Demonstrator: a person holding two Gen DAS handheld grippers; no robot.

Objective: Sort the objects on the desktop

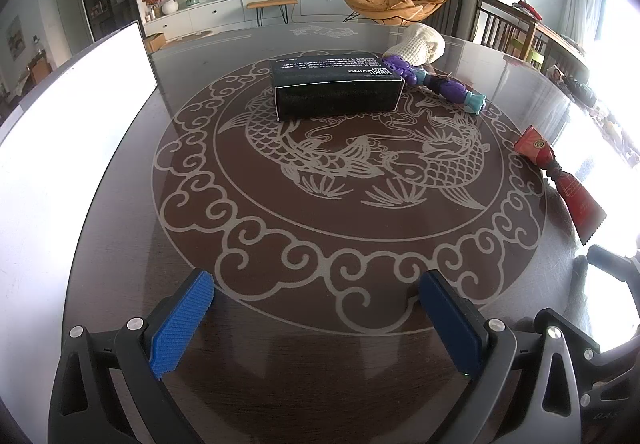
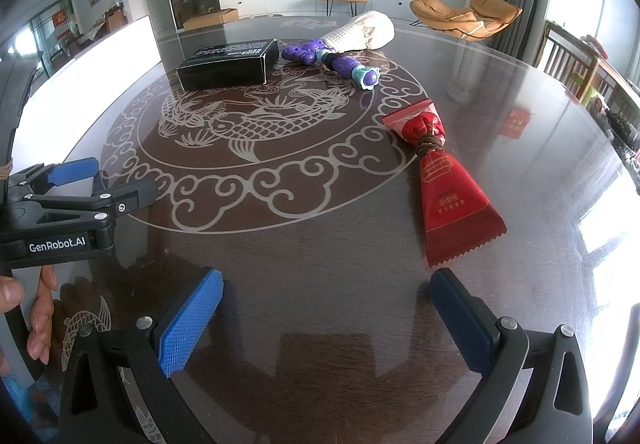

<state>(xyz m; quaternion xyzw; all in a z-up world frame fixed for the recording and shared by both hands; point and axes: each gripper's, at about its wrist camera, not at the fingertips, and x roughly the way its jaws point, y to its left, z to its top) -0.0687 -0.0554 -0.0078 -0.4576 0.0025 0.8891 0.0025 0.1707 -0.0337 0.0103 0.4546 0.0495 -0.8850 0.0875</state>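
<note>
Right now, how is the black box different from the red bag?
The black box is a stiff rectangle with straight edges; the red bag is soft and crinkly, tied in the middle with zigzag ends. The box sits far back beside the purple toy; the bag lies alone, nearer the right gripper. Both lie flat on the table, untouched.

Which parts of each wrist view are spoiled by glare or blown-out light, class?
Left wrist view: the white panel at left is washed out to blank white, and window light bleaches the table edge at right. Right wrist view: glare streaks the glossy tabletop right of the red packet; the fisheye bends the room's edges.
</note>
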